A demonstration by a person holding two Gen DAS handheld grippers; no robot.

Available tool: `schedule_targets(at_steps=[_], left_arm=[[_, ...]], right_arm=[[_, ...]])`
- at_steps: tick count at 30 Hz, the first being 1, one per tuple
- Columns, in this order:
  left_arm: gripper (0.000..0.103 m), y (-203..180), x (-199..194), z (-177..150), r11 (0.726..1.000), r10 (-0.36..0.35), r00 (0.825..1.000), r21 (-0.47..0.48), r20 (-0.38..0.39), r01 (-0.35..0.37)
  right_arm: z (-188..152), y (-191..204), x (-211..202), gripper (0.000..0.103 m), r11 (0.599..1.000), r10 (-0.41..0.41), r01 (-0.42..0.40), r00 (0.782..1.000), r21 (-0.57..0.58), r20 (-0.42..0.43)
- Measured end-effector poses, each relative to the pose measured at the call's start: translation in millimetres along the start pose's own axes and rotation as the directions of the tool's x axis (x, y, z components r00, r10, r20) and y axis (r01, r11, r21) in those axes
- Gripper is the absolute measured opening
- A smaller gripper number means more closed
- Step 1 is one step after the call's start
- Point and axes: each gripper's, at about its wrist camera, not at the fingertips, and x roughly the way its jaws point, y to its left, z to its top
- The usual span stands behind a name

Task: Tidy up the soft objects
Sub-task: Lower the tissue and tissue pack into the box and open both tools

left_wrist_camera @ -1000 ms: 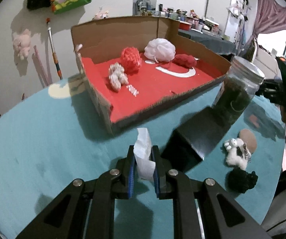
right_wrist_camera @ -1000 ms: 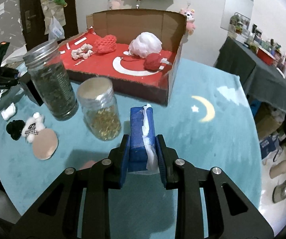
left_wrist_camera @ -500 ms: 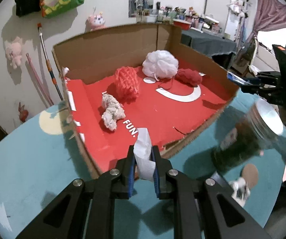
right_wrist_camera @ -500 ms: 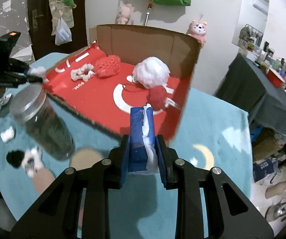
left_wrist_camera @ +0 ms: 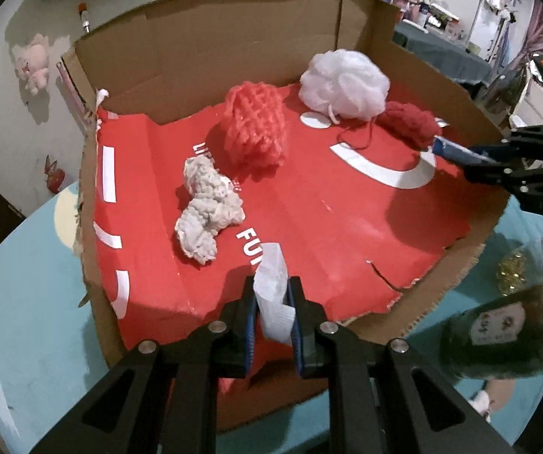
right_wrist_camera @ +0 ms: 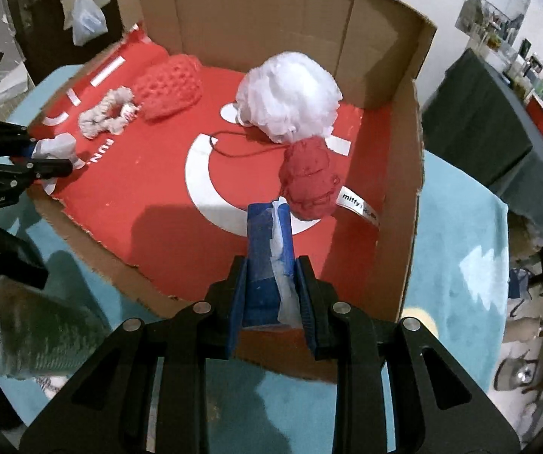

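Having moved in from the desk, now over the cardboard box: left gripper clenched on white tissue, right gripper grasping blue tissue pack; ready to drop.

- A lived-in home room, cluttered.
- Pink plush toy hangs on the white wall.
- Round counter wears a teal children's cover with moon and clouds.
- Dark-clothed side table carries crowded small bottles and trinkets.
- Shoes lie on the floor.

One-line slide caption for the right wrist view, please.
Right gripper holds a blue tissue pack over the red-lined cardboard box, near a white bath pouf and dark red plush.
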Motion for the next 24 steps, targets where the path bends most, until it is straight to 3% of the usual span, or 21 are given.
schedule_targets(at_steps=[9, 14, 24], left_arm=[[0.017, -0.1, 8.1, 2.7, 0.999, 0.040, 0.999, 0.005, -0.013, -0.040], [0.017, -1.4, 9.2, 3.8, 0.998, 0.066, 0.998, 0.012, -0.010, -0.065], [0.020, 0.5, 11.8, 2.9, 0.998, 0.065, 0.998, 0.012, -0.008, -0.065]], right_arm=[[8.3, 13.7, 6.4, 0.025, 0.998, -0.026, 0.024, 0.999, -0.059, -0.034], [10.7, 23.0, 18.9, 0.025, 0.990, -0.108, 0.101, 0.992, -0.096, -0.065], [12.2, 14.4, 31.2, 0.025, 0.990, -0.131, 0.124, 0.987, -0.072, -0.096]])
